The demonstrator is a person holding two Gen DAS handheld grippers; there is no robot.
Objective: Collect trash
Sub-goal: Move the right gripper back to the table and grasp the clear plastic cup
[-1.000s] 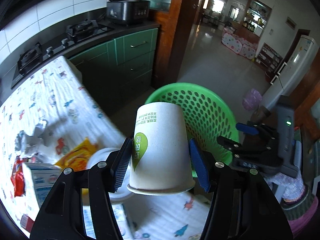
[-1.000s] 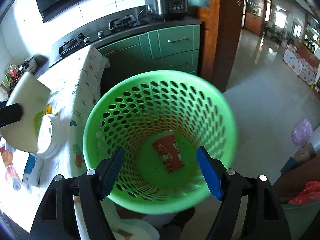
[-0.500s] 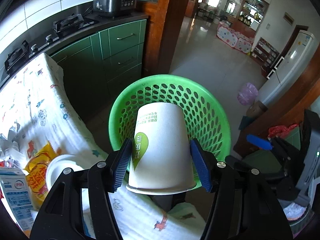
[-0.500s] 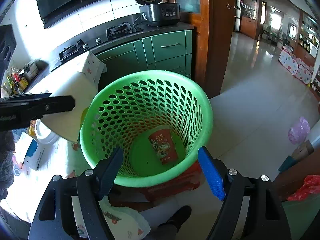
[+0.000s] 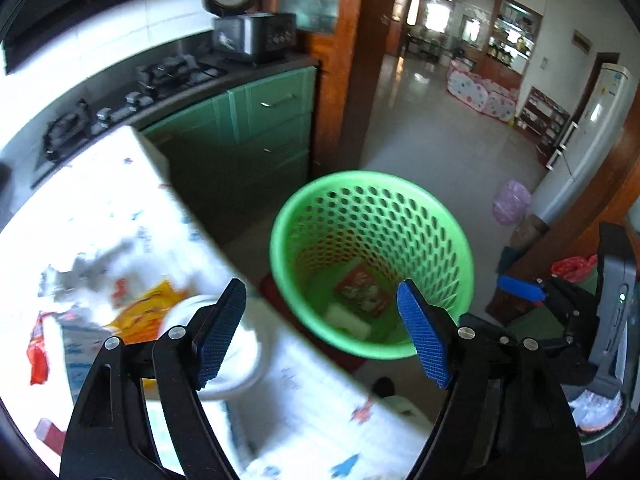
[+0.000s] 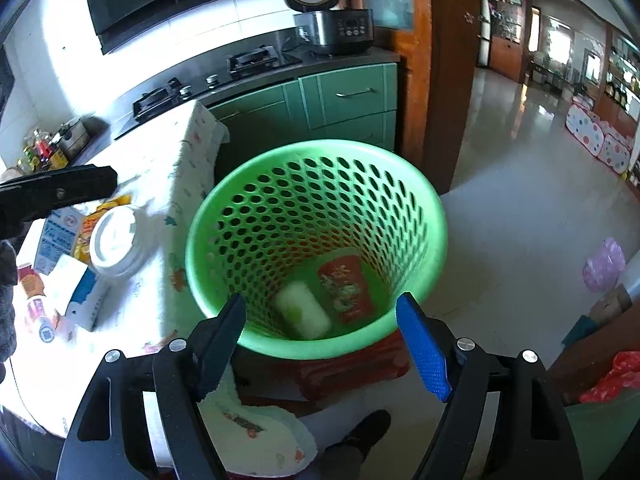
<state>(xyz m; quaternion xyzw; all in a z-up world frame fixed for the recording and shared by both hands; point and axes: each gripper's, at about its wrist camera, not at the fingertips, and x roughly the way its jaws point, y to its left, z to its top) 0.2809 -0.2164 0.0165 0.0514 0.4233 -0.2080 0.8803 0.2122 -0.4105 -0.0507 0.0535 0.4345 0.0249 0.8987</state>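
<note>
Black fingers (image 5: 224, 320) with blue ribbed pads, silver screws.

Both wrist cameras look steeply down from close above, sharing the green basket (image 5: 372, 268) (image 6: 316, 248) beside the clothed table (image 5: 120, 216) (image 6: 160, 184)

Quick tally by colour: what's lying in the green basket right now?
White paper cup: 1
Red cup: 1
Total in the green basket: 2
</note>
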